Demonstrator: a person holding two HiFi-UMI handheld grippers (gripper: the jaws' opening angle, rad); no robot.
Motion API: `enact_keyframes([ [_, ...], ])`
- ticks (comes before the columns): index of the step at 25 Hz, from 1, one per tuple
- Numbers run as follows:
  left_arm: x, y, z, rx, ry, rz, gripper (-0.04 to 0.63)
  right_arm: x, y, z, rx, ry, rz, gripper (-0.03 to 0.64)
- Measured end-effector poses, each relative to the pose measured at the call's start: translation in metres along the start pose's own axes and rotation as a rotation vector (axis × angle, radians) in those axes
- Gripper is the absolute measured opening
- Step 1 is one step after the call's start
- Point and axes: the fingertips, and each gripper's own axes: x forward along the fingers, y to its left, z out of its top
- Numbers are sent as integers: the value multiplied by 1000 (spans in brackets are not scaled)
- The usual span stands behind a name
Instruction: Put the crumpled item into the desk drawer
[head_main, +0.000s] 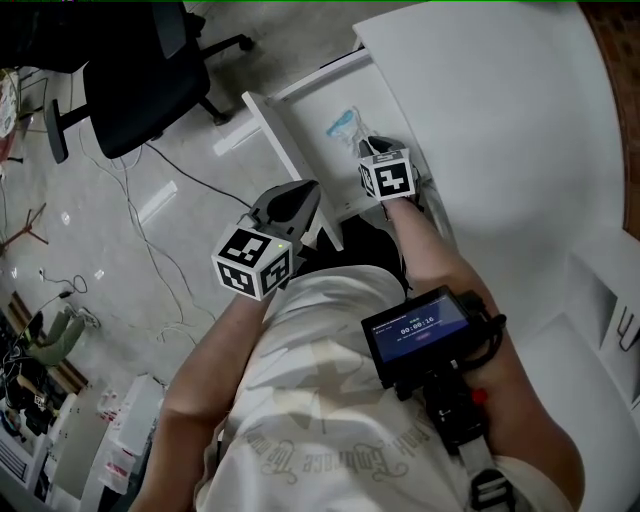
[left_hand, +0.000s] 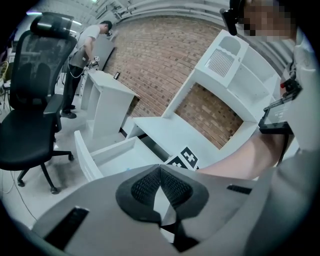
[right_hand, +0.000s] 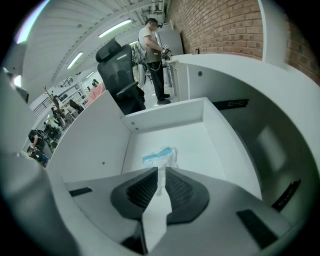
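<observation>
Blue-white wad (right_hand: 160, 155) lying mid-frame in drawer (right_hand: 165, 112), so lift barely parted, empty right gripper (right_hand: 160, 171) straight clear, with closed left gripper (left_hand: 160, 169) held off the rim.

Your outfit and rig, itemised:
- T-shirt (head_main: 320, 400): white, with a faded pale print.
- Screen unit (head_main: 420, 330): black, strapped to your chest.
- Left gripper (left_hand: 160, 172) and right gripper (right_hand: 162, 174): grey shells with black ribbed pads.
- Marker cubes (head_main: 255, 262): black-and-white squares, one on each gripper.

The desk drawer (right_hand: 165, 117) lies open from above, its floor bare all round the crumpled item (right_hand: 159, 156). Its walls and the desk top (head_main: 500, 120) at the right bound the way in.
</observation>
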Motion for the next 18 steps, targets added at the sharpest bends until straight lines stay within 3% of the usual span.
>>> enact_keyframes([
  [18,-13,-20,15,75,-69,2,21,-69,24,13,-35,-144,59,29],
])
